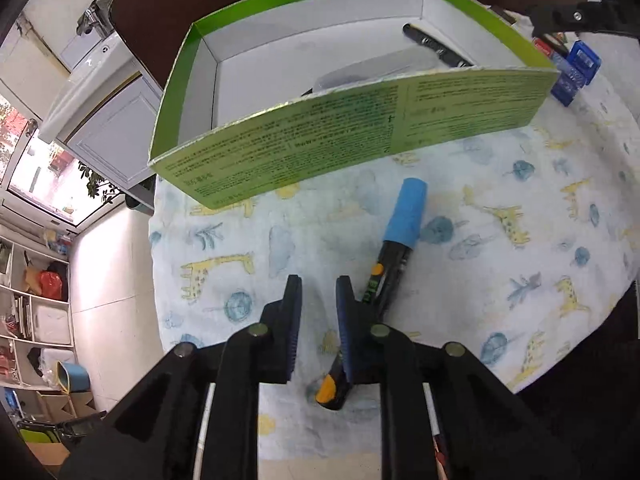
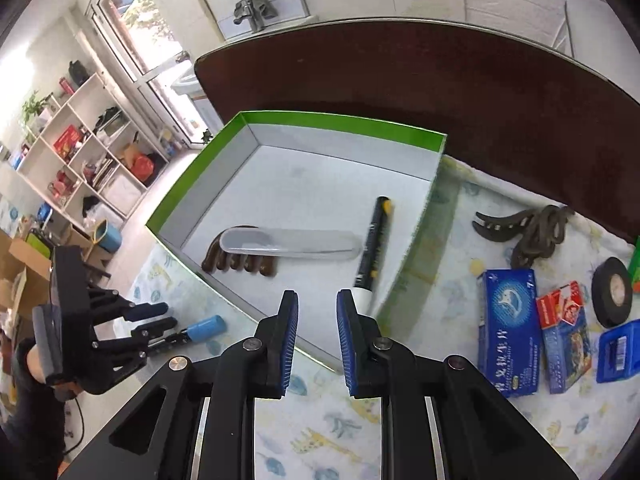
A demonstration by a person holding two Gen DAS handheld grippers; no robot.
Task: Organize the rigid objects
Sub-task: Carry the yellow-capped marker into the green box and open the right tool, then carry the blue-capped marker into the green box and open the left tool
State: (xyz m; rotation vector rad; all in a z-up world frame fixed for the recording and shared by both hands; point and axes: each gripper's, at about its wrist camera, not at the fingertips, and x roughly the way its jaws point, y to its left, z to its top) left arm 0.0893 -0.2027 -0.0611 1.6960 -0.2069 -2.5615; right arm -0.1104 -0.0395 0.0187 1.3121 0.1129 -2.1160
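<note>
Left wrist view shows the left gripper (image 1: 318, 284) tilted down over the giraffe-print cloth (image 1: 500, 208), its two blue-padded fingers (image 1: 294, 312) standing a narrow gap apart with only cloth between them. A black marker with a blue cap (image 1: 394, 252) lies on the cloth just to the right of that gap, its barrel running under and against the outer side of the right-hand finger, so nothing is pinched between the pads. Beyond the cap stands the green box (image 1: 352, 136), open at the top. From the right wrist camera, the right gripper (image 2: 317, 300) hangs above the near wall of the same green box (image 2: 280, 120); its fingers (image 2: 290, 332) are likewise set narrowly apart and hold nothing. Inside the box lie a brown comb (image 2: 240, 262), a clear plastic case (image 2: 288, 242) resting across the comb, and a second black marker with a white tip (image 2: 374, 240) leaning along the right wall, its white end just beyond the right finger's tip; whether they touch cannot be told. On the cloth to the right of the box are two blue cartons (image 2: 508, 328), a small blue case (image 2: 618, 346), a roll of black tape (image 2: 612, 292) and a dark hair claw (image 2: 520, 228).
</note>
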